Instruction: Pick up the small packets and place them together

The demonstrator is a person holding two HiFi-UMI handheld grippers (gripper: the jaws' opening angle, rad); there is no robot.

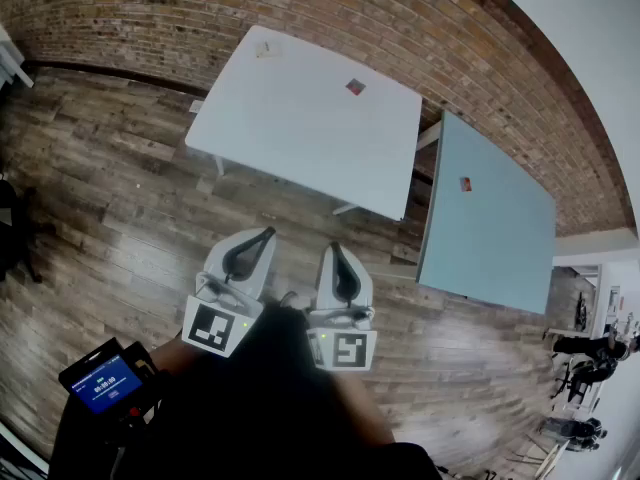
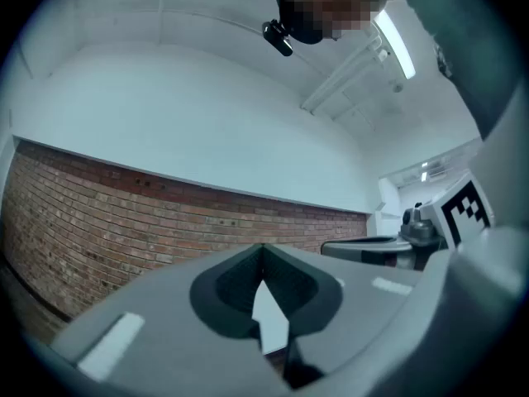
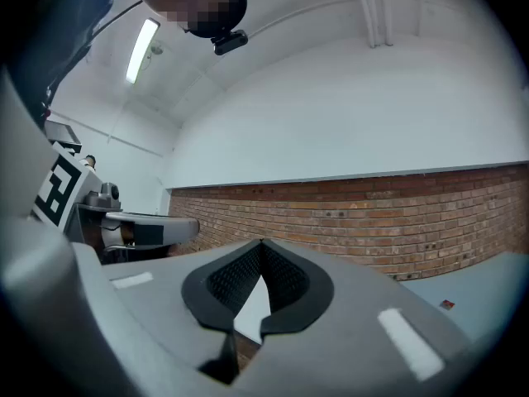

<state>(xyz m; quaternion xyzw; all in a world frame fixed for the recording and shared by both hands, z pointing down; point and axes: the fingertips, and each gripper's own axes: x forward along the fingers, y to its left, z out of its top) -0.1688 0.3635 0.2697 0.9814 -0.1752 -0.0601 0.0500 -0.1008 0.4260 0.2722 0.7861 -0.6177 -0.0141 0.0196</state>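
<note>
On the white table (image 1: pixel 300 128), near the far edge beside the brick wall (image 1: pixel 150 18) and toward the right-hand corner, one red packet (image 1: pixel 355 87) is seen lying flat; a second red packet (image 1: pixel 465 183) lies on the blue-grey table (image 1: pixel 500 248), close to the edge that faces the white table; the two are well apart. A pale scrap (image 1: pixel 268 50) at the white table's far left corner is possibly a third packet, though it is too small to tell.

The left gripper (image 1: pixel 266 234) and the right gripper (image 1: pixel 333 249) are held side by side over the wooden floor (image 1: pixel 120 198), short of both tables. Each is clenched, the dark pads meeting at the tips with nothing between them, as shown in the left gripper view (image 2: pixel 263 248) and the right gripper view (image 3: pixel 261 243).

The packets are judged to be very light, thin and pliable, with a wrapper that may be slick; little force is called for, and crushing is hardly a risk. Because they lie flat, a pinch from straight above is likely to slip. A hold is better taken across a short edge or a crimped end, with one jaw slid under where the packet lifts off the surface; the jaws must be opened first.
</note>
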